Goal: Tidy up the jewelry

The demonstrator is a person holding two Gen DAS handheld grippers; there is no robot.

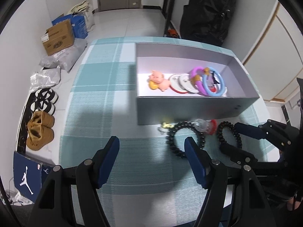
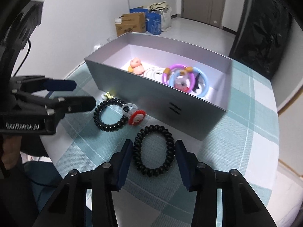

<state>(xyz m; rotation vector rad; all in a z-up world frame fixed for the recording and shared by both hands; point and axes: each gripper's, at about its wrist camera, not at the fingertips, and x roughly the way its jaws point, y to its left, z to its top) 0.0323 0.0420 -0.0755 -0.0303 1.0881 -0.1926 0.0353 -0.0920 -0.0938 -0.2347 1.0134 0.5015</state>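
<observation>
My right gripper (image 2: 153, 158): jaws straddle a black coil hair tie (image 2: 153, 150) lying on the checked cloth (image 2: 236, 138); contact unclear. Far left: second black coil tie (image 2: 111, 114), red-flower ring (image 2: 136, 117), my left gripper (image 2: 83, 92). Beyond: grey box (image 2: 161, 102) holding purple and blue bangles (image 2: 186, 80), pink toy (image 2: 137, 65).

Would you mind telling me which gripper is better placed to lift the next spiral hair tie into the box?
Right. The right gripper already straddles the nearer black spiral hair tie, its fingers either side. The left gripper hangs open over bare cloth beside the other hair tie.
</observation>
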